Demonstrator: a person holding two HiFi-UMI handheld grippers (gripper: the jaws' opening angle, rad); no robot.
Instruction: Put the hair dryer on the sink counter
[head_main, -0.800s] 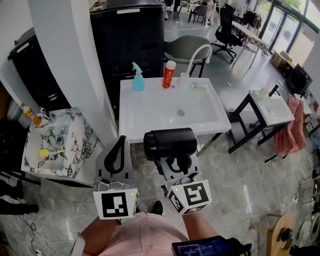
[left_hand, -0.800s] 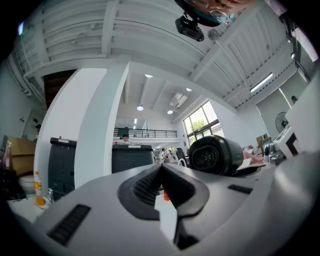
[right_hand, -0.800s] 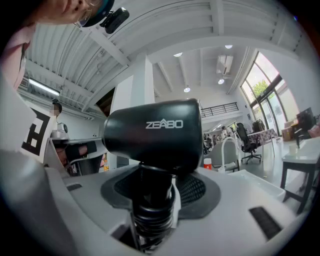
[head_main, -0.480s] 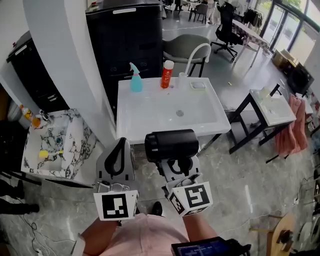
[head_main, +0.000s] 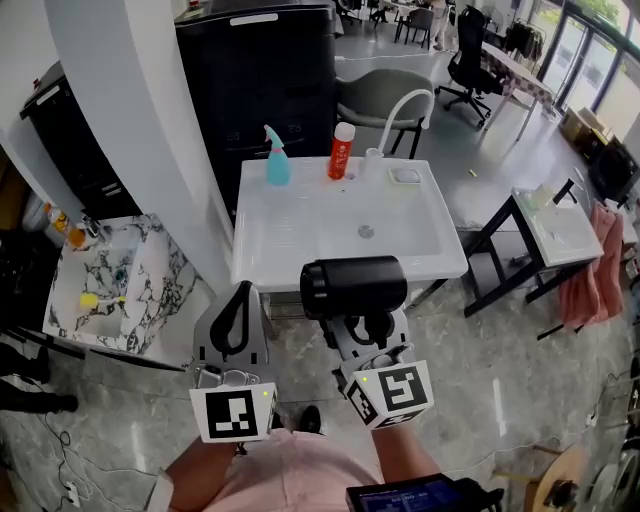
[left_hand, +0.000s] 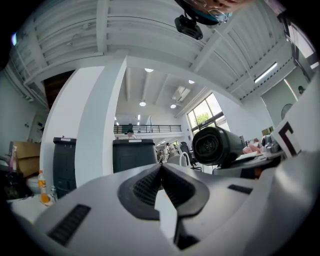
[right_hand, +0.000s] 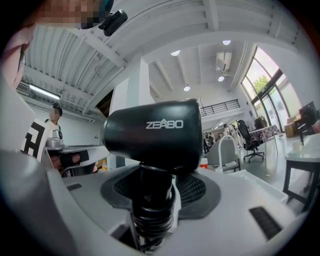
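Observation:
A black hair dryer (head_main: 354, 287) with a fat barrel is held by its handle in my right gripper (head_main: 365, 330), which is shut on it; the barrel lies crosswise just in front of the near edge of the white sink counter (head_main: 262, 262). In the right gripper view the hair dryer (right_hand: 152, 135) stands upright between the pads (right_hand: 200, 187), handle down. My left gripper (head_main: 236, 312) is beside it on the left, shut with nothing in it; its jaws meet in the left gripper view (left_hand: 161, 172), where the hair dryer (left_hand: 218, 145) shows at the right.
On the counter's far edge stand a teal spray bottle (head_main: 276, 155), a red bottle (head_main: 341, 151), a white tap (head_main: 405, 105) and a soap dish (head_main: 406, 175). A marble basin (head_main: 150, 290) sits at the left, a white pillar (head_main: 150, 110) behind it, a side table (head_main: 555, 215) to the right.
The view has shifted slightly, so the sink counter sits a little nearer and more to the right. Both grippers keep their places, and the hair dryer stays held.

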